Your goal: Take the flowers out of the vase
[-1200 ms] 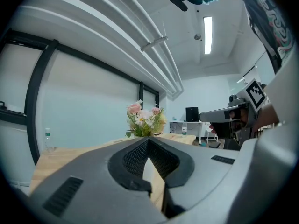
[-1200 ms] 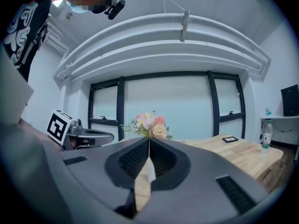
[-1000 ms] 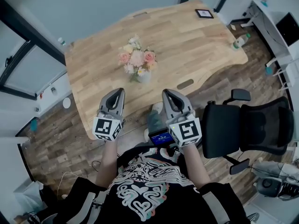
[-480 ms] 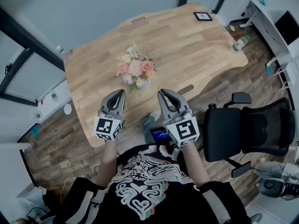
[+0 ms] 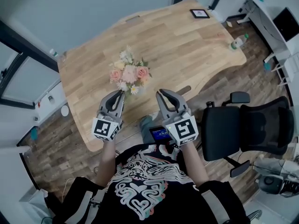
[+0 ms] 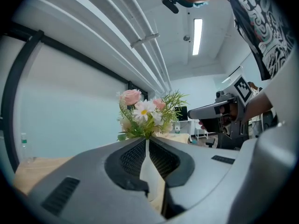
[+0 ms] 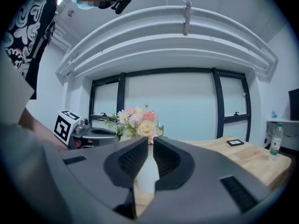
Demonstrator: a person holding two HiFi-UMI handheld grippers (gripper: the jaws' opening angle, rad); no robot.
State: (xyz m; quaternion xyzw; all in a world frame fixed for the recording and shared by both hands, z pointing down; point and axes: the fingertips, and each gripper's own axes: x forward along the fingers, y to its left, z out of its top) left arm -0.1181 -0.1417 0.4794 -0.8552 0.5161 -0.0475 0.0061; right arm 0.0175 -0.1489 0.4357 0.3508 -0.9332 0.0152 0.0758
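Comparing with a second ago, both grippers have been brought forward over the near edge of the desk, and the flowers are now found just beyond their tips. The left gripper is set just beside the lowest blooms, while the right gripper is held a little apart on the other side. In both gripper views the fingers are seen clenched, with nothing caught between them. The flowers are not yet touched and are still seated in the white vase, which stands on the desk near its front edge. An approach is judged to be under way, so the fingers would have to be released before any stem could be taken.

No brand or readable wording is found. Only black-and-white square markers are shown on the gripper cubes, and the lit blue screen is too small to be read.
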